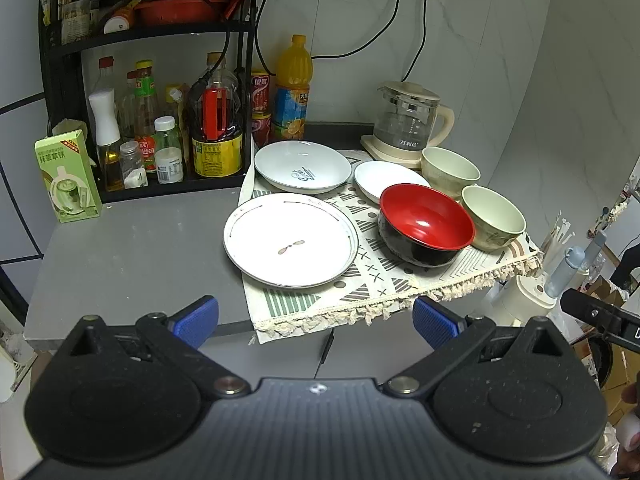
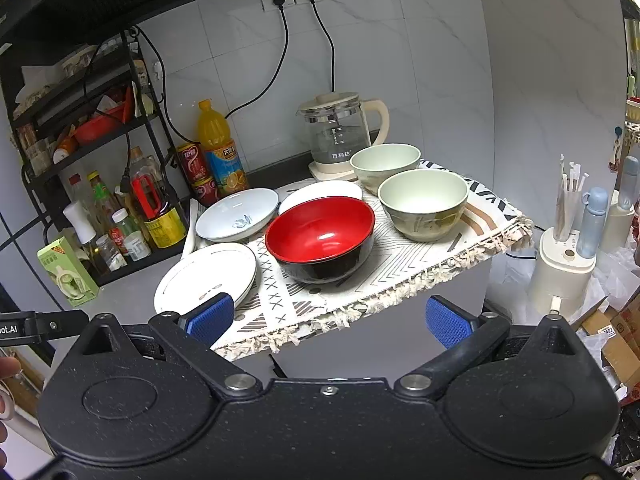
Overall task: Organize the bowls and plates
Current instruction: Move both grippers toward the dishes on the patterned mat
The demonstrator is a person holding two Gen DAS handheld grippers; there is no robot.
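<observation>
A flat white plate (image 1: 290,238) (image 2: 206,276) lies at the front left of a patterned cloth (image 1: 372,276) (image 2: 400,264). Behind it sits a deep white plate (image 1: 303,167) (image 2: 237,215), and a smaller white dish (image 1: 380,176) (image 2: 316,194) lies partly behind a red-and-black bowl (image 1: 426,224) (image 2: 320,238). Two pale green bowls (image 1: 450,170) (image 1: 493,217) (image 2: 386,165) (image 2: 423,204) stand at the right. My left gripper (image 1: 316,322) and right gripper (image 2: 330,320) both hover open, off the counter's front edge, holding nothing.
A black rack (image 1: 160,36) (image 2: 80,120) with sauce bottles fills the back left. Beside it stand a green carton (image 1: 68,176) (image 2: 68,272), an orange drink bottle (image 1: 293,88) (image 2: 219,148) and a glass kettle (image 1: 410,120) (image 2: 340,136). A white appliance (image 2: 564,268) stands right of the counter.
</observation>
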